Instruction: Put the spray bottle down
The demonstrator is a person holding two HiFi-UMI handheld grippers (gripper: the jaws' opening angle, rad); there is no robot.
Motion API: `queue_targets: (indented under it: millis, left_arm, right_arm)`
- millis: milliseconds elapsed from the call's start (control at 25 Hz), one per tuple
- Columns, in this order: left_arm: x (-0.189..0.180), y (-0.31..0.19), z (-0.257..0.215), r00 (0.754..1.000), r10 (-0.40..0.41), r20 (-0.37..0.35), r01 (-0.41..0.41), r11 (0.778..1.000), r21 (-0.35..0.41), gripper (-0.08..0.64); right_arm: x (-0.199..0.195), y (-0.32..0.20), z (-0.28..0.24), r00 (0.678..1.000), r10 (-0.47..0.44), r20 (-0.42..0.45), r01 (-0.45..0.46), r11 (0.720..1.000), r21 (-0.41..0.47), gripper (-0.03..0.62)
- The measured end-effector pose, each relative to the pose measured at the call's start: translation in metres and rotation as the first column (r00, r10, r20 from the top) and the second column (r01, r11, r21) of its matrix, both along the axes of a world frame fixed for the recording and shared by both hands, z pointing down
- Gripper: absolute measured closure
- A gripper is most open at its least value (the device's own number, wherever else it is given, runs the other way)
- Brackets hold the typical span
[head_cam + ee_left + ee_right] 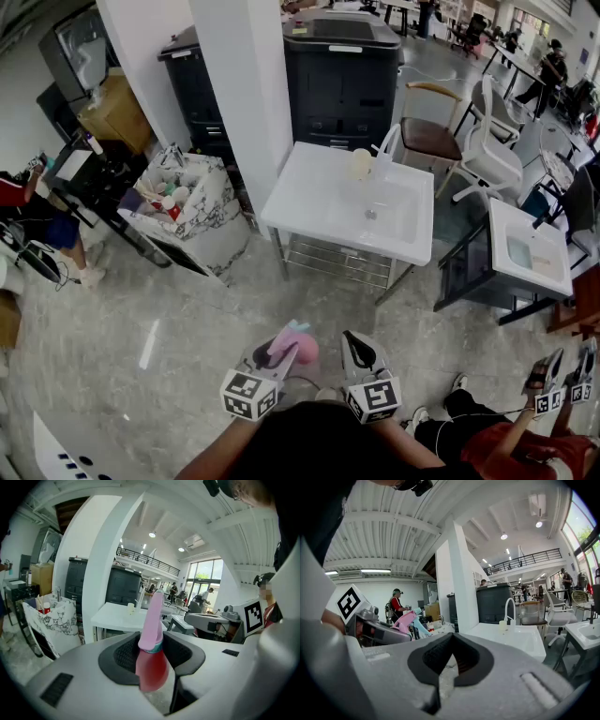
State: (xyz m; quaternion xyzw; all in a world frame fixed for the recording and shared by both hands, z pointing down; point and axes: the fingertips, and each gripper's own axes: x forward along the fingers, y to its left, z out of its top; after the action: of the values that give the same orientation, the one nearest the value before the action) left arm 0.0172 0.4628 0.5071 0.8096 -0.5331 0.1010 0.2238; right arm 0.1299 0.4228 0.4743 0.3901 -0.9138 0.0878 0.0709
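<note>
The spray bottle has a red body and a pink head with a pale blue trigger. My left gripper is shut on it, low in the head view, over the grey floor. In the left gripper view the bottle stands upright between the dark pads, its neck at the jaw tips. My right gripper hangs just right of it, shut, with nothing between its jaws. From the right gripper view the bottle shows at left. Ahead stands a white sink table.
A white pillar and a black cabinet stand behind the sink table. A marble-patterned bin full of cups sits to its left. A chair and a second sink stand are to the right. A seated person is at lower right.
</note>
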Motion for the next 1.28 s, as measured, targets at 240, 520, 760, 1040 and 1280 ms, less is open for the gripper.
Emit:
queue_targets:
  millis: [240,520,760,1040,1280]
  left_arm:
    - [0.012,0.000,0.000,0.997,-0.072,-0.029,0.073,0.996,0.049,0.396]
    - [0.013,-0.026,0.001,0.997,-0.076,-0.014,0.076,0.996,0.054,0.396]
    - [0.002,-0.069,0.018,0.998,-0.058,-0.009,0.059,0.998,0.036,0.397]
    - [-0.038,-0.152,0.036,0.999,0.001,-0.033,-0.001,1.000,0.005,0.397]
    - [-0.094,-0.232,0.029,0.998,0.052,-0.035,-0.052,0.999,-0.003,0.397]
  right_arm:
    - [0.020,-0.005,0.012,0.999,-0.011,0.030,0.011,1.000,-0.020,0.594]
    - [0.023,-0.025,0.022,0.998,-0.042,0.050,0.046,0.997,-0.067,0.594]
    - [0.009,-0.055,0.040,0.999,-0.035,0.011,0.036,0.995,-0.090,0.594]
    - [-0.024,-0.140,0.037,0.998,0.027,-0.055,-0.032,0.995,-0.090,0.594]
    - [-0.078,-0.219,0.021,0.994,0.064,-0.088,-0.072,0.993,-0.096,0.594]
